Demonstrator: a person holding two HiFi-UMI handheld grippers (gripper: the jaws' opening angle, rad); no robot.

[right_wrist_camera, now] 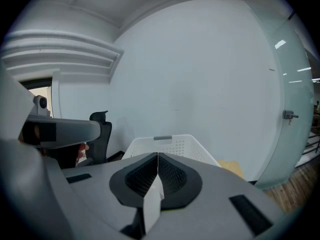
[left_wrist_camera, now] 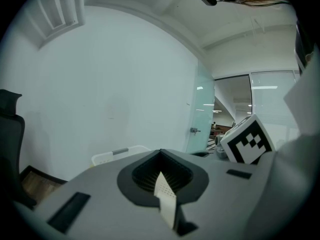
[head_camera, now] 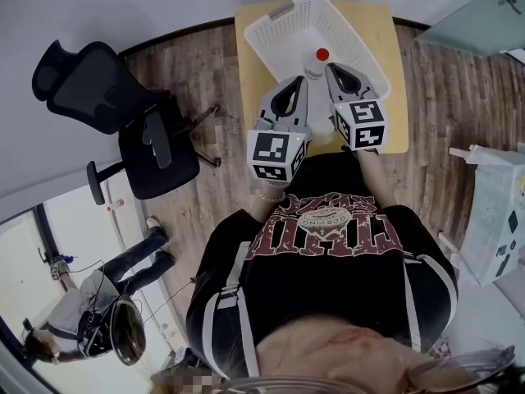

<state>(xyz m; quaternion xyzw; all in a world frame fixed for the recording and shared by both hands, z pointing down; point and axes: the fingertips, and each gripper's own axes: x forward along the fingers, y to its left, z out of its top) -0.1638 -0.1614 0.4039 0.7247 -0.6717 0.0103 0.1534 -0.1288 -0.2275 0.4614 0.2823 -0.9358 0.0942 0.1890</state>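
Note:
In the head view both grippers are held side by side over the near rim of a white perforated basket [head_camera: 272, 46] on a small wooden table [head_camera: 379, 33]. My left gripper [head_camera: 302, 80] and right gripper [head_camera: 331, 68] each have the jaws pressed together with nothing between them. A bottle with a red cap [head_camera: 321, 55] stands in the basket just past the two tips, apart from both. In the left gripper view the left gripper [left_wrist_camera: 160, 153] points over the basket [left_wrist_camera: 119, 154] toward a white wall. The right gripper [right_wrist_camera: 157, 156] aims the same way above the basket [right_wrist_camera: 172, 144].
A black office chair [head_camera: 123, 109] stands left of the table on the wood floor. A person [head_camera: 102, 306] sits low at the bottom left. A white appliance [head_camera: 500, 220] is at the right. A glass door [left_wrist_camera: 205, 115] lies beyond the table's right side.

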